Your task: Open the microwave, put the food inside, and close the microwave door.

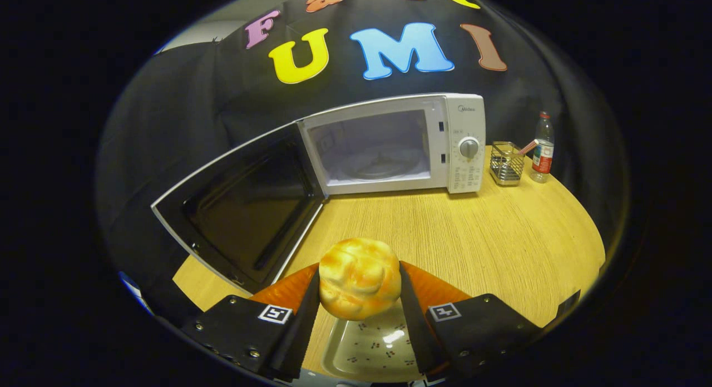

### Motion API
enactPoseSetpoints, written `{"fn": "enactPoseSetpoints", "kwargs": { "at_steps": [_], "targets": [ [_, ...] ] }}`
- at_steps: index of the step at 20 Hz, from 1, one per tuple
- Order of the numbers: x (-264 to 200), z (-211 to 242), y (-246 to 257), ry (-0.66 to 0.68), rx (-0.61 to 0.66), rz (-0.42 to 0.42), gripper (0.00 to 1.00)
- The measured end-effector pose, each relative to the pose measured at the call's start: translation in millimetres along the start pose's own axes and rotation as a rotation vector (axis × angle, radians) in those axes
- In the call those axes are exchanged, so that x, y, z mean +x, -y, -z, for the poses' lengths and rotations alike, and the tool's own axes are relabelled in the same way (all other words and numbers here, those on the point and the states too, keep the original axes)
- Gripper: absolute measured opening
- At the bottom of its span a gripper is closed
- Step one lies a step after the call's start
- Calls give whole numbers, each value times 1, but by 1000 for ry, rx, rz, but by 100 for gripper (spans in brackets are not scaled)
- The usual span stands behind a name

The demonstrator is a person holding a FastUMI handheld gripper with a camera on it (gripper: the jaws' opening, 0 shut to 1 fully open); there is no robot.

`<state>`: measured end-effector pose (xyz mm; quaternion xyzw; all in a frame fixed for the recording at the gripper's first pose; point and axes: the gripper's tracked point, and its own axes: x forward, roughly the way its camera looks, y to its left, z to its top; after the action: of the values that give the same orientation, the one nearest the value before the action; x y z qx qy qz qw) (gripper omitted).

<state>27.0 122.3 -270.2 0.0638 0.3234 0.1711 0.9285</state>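
We have step 1 of 3 done, the microwave (389,148) door (239,209) swung wide, and our tool (359,289) clamps the bread roll (359,286) seemingly just above its plate (372,348) on the worktop (473,237), loading and closing still left.

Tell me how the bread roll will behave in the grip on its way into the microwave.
The bread roll, pinched between the gripper fingers above the plate, looks rounded and glossy, so it may slip or rotate. It probably is light and squashy. Released, it could roll.
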Motion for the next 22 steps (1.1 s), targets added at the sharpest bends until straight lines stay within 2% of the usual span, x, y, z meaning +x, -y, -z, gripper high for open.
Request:
{"fn": "enactPoseSetpoints", "kwargs": {
  "at_steps": [13, 22],
  "targets": [
    [67, -105, 5, 172, 109, -69, 74],
    [115, -139, 5, 261, 275, -136, 74]
  ]
}}
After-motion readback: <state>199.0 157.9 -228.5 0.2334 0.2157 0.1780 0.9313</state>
